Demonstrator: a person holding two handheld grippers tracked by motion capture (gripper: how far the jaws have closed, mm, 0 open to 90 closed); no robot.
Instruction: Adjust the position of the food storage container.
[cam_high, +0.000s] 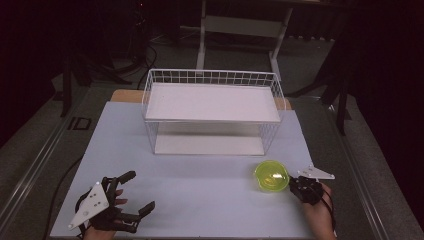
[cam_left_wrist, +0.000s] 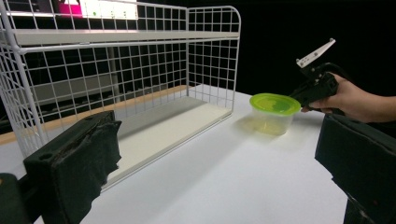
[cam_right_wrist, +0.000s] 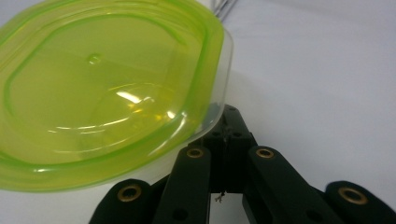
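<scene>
A clear round container with a yellow-green lid (cam_high: 271, 175) stands on the white table, in front of the right end of the white wire rack (cam_high: 210, 102). My right gripper (cam_high: 291, 184) comes at it from the right, and its jaws are shut on the container's rim (cam_right_wrist: 212, 100). The left gripper view has the container (cam_left_wrist: 274, 103) resting on the table with the right gripper (cam_left_wrist: 295, 99) at its lid edge. My left gripper (cam_high: 141, 191) sits open near the table's front left corner with nothing between its pads (cam_left_wrist: 74, 158).
The rack has an upper shelf (cam_left_wrist: 121, 36) and a lower shelf (cam_left_wrist: 168, 126), both bare, open toward the front. Bare white table (cam_high: 200, 195) spreads between the grippers. A desk frame (cam_high: 240, 25) stands on the dark floor behind.
</scene>
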